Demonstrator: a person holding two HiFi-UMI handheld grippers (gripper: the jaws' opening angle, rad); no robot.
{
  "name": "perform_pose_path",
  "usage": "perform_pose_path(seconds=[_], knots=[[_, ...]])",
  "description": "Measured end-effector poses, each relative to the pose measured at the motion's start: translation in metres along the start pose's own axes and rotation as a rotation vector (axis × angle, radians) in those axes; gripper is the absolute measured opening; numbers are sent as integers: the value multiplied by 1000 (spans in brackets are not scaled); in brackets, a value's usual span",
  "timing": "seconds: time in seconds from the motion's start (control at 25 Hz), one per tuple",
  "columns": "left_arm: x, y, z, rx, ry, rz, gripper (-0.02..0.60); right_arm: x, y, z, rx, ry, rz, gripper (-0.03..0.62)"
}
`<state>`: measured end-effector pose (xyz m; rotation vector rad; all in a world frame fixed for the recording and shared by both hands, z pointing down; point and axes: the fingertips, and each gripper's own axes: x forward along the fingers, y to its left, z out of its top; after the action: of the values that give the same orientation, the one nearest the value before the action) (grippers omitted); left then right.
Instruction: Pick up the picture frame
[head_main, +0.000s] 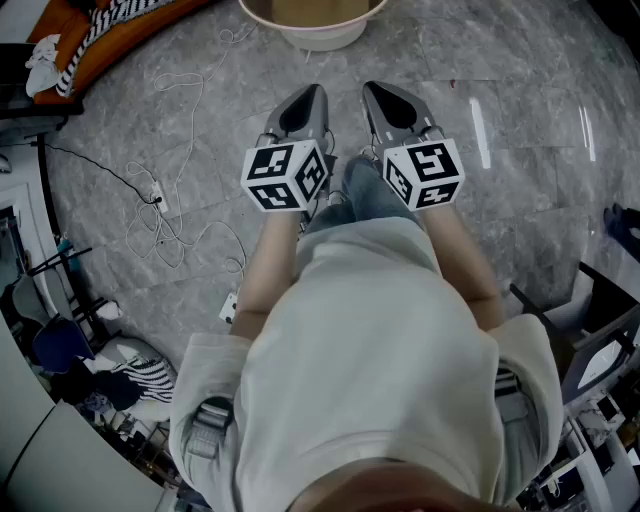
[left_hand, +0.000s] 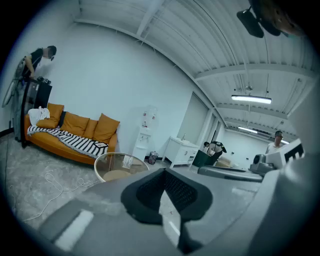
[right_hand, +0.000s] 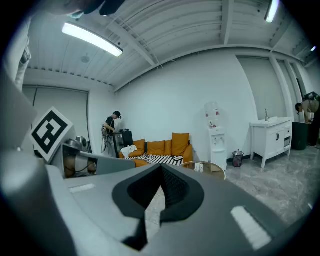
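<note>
An orange sofa (right_hand: 160, 148) lines the far wall, before it a round glass table (left_hand: 100, 160) bearing what looks like the picture frame (left_hand: 127, 161), upright, its print too small to read, while the left gripper (head_main: 312, 98) and right gripper (head_main: 378, 95) hang side by side, both clenched on nothing.

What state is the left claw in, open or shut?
Shut. The left claw shows its jaws pressed together in the left gripper view, with nothing between them.

Orange sofa (left_hand: 75, 125), black-and-white striped throw (left_hand: 70, 141) (grey marbled floor (head_main: 520, 200))
</note>
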<state>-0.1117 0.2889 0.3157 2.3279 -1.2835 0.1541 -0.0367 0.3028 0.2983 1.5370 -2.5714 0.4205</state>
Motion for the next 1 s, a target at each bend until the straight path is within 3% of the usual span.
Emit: perform_pose_path(seconds=[0.48, 0.68, 1.0], knots=[[-25, 6, -5, -17, 6, -15, 0, -10, 29, -5, -21, -10, -8, -3], [-28, 12, -12, -49, 19, -5, 0, -10, 32, -12, 26, -11, 13, -2], [1, 50, 5, -88, 2, 31, 0, 40, 14, -5, 42, 3, 42, -2]])
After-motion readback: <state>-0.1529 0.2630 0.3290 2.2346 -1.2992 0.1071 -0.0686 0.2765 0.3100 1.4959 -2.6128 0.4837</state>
